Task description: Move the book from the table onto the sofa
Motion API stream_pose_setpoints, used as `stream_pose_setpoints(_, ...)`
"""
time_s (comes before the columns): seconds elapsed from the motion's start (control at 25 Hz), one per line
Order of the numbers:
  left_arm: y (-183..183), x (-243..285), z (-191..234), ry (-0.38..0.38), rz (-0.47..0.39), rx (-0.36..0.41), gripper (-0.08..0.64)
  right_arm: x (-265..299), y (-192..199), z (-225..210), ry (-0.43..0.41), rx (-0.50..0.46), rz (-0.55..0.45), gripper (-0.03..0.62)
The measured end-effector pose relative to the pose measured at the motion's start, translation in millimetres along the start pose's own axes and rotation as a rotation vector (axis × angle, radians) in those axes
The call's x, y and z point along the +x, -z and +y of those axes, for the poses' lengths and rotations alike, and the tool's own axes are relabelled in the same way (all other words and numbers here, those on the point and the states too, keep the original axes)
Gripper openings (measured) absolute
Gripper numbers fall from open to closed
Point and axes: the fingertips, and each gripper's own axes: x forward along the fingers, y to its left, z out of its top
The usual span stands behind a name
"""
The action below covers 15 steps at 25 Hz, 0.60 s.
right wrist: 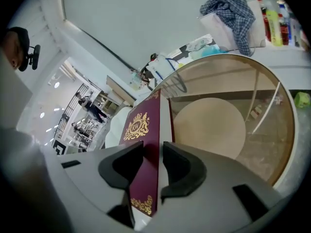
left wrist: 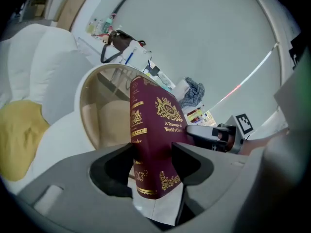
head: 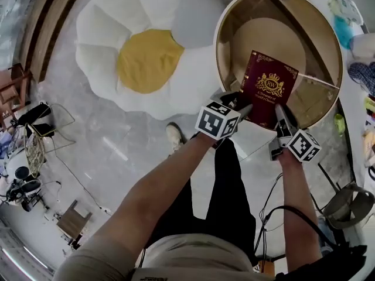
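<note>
A maroon book (head: 266, 89) with a gold crest is tilted over the near edge of the round glass table (head: 225, 22) with a wooden rim. My left gripper (head: 237, 107) grips its lower left part; in the left gripper view the book (left wrist: 155, 115) stands spine-on between the jaws of the left gripper (left wrist: 153, 152), both pads against it. My right gripper (head: 281, 119) holds the lower right edge; in the right gripper view the book (right wrist: 143, 125) is pinched by the right gripper (right wrist: 153, 152). The sofa (head: 146, 60), a white daisy-shaped cushion with a yellow centre, lies on the floor to the left.
My shoe (head: 174, 136) stands on the grey floor between sofa and table. Cables, a wire basket (head: 35, 151) and small furniture clutter the left. A white counter at the right carries bottles and a checked cloth (right wrist: 231, 8). A round wooden lower shelf (right wrist: 209, 125) shows under the glass.
</note>
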Motion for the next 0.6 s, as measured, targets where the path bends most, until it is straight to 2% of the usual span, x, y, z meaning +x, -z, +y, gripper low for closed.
stream_pose_setpoints(0.12,3,-62,29,-0.031,-0.066,-0.035,0.249,22,18,63,-0.048,-0.065,0.041,0.133)
stream_pose_setpoints(0.24,4,-123,32,-0.075,-0.131,-0.087,0.249,22,26,124,-0.095,-0.137,0.092,0.133)
stream_pose_setpoints(0.36,24,-167,43,-0.127,-0.194,-0.157,0.249,30,49,165,-0.148,-0.203,0.155,0.133)
stream_pose_setpoints(0.6,77,-227,132,-0.241,-0.300,-0.286,0.249,113,126,223,-0.251,-0.324,0.295,0.133)
